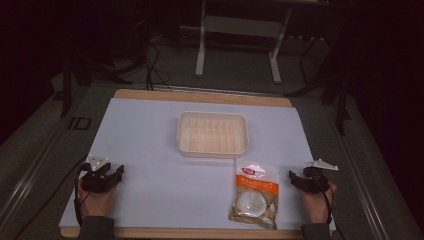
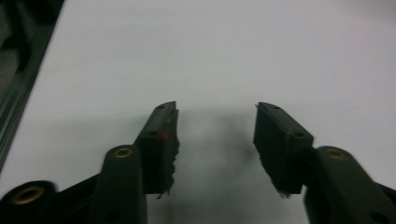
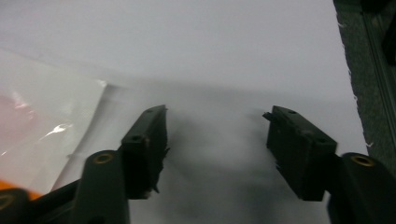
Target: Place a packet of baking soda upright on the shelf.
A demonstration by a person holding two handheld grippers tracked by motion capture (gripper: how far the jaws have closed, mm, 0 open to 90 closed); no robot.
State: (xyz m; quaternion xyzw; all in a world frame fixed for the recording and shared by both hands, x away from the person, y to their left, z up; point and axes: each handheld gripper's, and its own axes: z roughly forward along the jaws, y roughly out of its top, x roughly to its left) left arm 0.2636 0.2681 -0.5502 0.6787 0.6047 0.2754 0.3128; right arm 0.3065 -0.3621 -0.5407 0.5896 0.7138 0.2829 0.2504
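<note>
From the high view, a white sheet (image 1: 150, 150) is covering the wooden table (image 1: 200, 96), and a pale, empty plastic tray (image 1: 212, 133) is sitting at the middle, toward the far side. Just near of its right corner, a clear snack bag (image 1: 255, 194) with an orange label is lying flat, its top edge almost touching the tray's rim. The left gripper (image 1: 111, 173) is resting at the near left, well apart from both tray and bag, with the left hand (image 1: 95, 199) wrapped around it. The right gripper (image 1: 295, 178) is sitting at the near right, just beside the bag's right edge, in the right hand (image 1: 316, 201). Nothing is lying between either gripper and the tray except bare sheet. Beyond the table the room is falling off into darkness; the white legs of a desk frame (image 1: 237, 37) and some cables on the floor are about all that can be made out.

Over to the left gripper view: the left gripper (image 2: 215, 128) is standing released, jaws wide apart, with only white sheet and its own shadow between them. A dark strip of table edge is running down the far left, blurred.

Now the right gripper view: the right gripper (image 3: 215, 128) is also spread open, gripping nothing. The snack bag (image 3: 42, 121) is coming in at the left, cut off by the frame, its clear corner lying just outside the left jaw; whether they are touching, I cannot tell. The sheet's frayed edge and grey floor are showing at the far right.
</note>
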